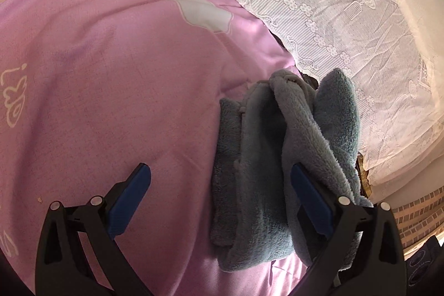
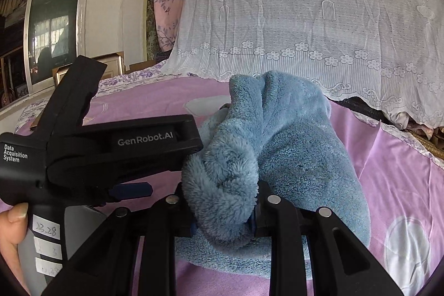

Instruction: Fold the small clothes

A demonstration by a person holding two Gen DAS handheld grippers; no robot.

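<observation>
A fluffy blue-grey fleece garment (image 1: 266, 157) lies bunched on the pink bedsheet (image 1: 111, 101). My left gripper (image 1: 219, 201) is open; its right blue pad (image 1: 310, 201) touches the garment's raised fold, its left pad (image 1: 130, 201) stands apart over the sheet. In the right wrist view my right gripper (image 2: 224, 221) is shut on a thick fold of the garment (image 2: 277, 146), lifting it off the sheet (image 2: 402, 185). The left gripper's black body (image 2: 111, 154) shows at the left, against the garment's side.
A white lace cloth (image 2: 305, 32) hangs over something behind the bed, also at the upper right in the left wrist view (image 1: 333, 4). A window (image 2: 52, 18) and picture frames stand at the far left. Brick flooring (image 1: 416, 215) shows past the bed edge.
</observation>
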